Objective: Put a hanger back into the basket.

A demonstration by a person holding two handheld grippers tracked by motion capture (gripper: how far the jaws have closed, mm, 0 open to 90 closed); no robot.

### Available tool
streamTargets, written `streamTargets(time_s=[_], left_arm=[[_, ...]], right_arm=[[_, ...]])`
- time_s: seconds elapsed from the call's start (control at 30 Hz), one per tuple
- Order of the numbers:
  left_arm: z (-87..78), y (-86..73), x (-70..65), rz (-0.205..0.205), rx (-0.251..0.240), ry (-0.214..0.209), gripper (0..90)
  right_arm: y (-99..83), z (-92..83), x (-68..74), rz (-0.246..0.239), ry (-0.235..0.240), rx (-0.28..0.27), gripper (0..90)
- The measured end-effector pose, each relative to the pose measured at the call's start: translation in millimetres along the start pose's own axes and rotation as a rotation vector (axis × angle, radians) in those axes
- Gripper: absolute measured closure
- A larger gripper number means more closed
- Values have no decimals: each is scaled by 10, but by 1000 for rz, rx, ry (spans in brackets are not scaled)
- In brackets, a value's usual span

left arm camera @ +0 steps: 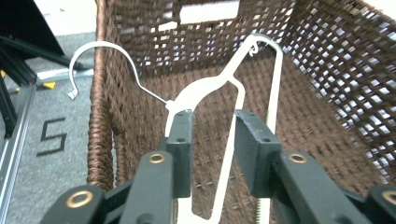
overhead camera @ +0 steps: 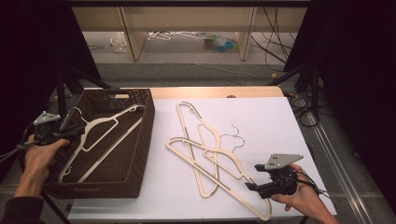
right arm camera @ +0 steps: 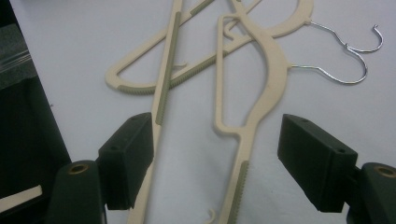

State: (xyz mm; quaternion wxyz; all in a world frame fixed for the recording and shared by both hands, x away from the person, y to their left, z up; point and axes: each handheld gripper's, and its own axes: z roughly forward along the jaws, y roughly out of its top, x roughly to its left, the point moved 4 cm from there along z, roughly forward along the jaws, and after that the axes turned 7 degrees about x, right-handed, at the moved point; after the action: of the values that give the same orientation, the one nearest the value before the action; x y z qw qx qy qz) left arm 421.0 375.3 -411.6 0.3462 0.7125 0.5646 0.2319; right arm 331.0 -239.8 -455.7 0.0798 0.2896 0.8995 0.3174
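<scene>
Inside the woven basket [overhead camera: 140,140], at your left, lies the hanger [overhead camera: 100,135] you are dealing with: it rests slanted across the basket, its wire hook [left arm camera: 100,58] poking up over the rim so the wide shoulders can fit within the walls. Your left gripper [overhead camera: 70,132] sits at that hook end, and in the left gripper view the hanger's neck runs up between the two pads without either pressing on it; the jaws stand apart, so the hanger looks let go, lying on its own weight. That reads as the drop-off being finished, with the basket wall propping the hanger.

Across the white table [overhead camera: 261,112], two more hangers [overhead camera: 210,154] lie crossed over each other, hooks pointing toward the far right. Your right gripper [overhead camera: 252,179] waits just beside their near ends, jaws spread wide and holding nothing; in the right gripper view a cream arm [right arm camera: 243,154] passes between the pads untouched. It seems posted there ready to take the next one, probably the upper hanger, since lifting the lower would drag both.
</scene>
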Motion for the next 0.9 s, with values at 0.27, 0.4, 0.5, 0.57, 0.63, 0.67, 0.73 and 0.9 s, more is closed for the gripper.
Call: streamTargets(time_s=[0.27, 0.4, 0.5, 0.57, 0.63, 0.67, 0.73, 0.9], left_arm=[[-262, 145, -651, 54, -130, -140, 366], [-401, 153, -1096, 97, -200, -243, 317], [-461, 126, -1409, 135, -227, -272, 255], [-483, 98, -1608, 171, -243, -295, 251], [-485, 67, -1782, 201, -249, -322, 248], [-481, 43, -1894, 218, -238, -341, 238], [-460, 6, -2078, 219, -246, -378, 219], [-382, -84, -2487, 281, -248, -477, 190]], right_arm=[[-29, 41, -44, 33, -28, -28, 250], [-32, 44, -52, 64, -37, -45, 223], [-29, 43, -55, 62, -42, -62, 224], [-29, 40, -55, 70, -43, -77, 223], [-28, 44, -60, 73, -54, -90, 223], [-29, 36, -52, 85, -47, -89, 219], [-30, 39, -54, 85, -46, -93, 216], [-31, 45, -74, 89, -48, -111, 202]])
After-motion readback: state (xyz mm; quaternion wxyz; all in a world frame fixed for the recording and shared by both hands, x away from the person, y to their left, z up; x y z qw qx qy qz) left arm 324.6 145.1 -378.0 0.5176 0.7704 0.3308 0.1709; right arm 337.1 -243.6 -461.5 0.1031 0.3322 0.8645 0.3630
